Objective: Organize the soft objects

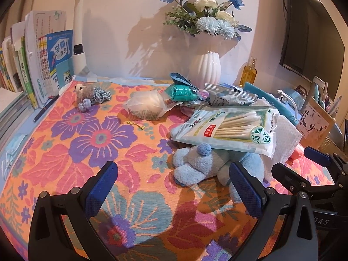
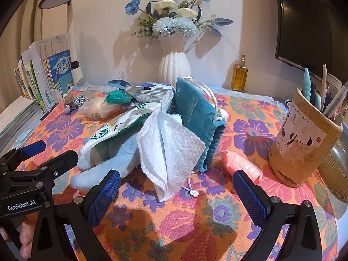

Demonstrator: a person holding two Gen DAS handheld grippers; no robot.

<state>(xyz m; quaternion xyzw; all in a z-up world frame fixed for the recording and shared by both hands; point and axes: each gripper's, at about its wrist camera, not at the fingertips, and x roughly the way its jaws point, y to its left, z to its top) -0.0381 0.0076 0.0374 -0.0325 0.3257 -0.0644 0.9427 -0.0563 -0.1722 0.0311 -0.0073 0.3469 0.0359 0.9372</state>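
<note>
A floral cloth (image 1: 65, 152) spreads under both my grippers. Ahead of my left gripper (image 1: 174, 187), its fingers spread wide and holding nothing, lies the light blue plush toy (image 1: 195, 165), partly under a cotton swab packet (image 1: 230, 128). Only my right gripper (image 2: 176, 193), also released and empty, shows the teal drawstring pouch (image 2: 200, 117) standing past a white tissue (image 2: 169, 143), the pink packet (image 2: 241, 165) touching my right finger, and the bamboo pen holder (image 2: 302, 143) beyond it.
</note>
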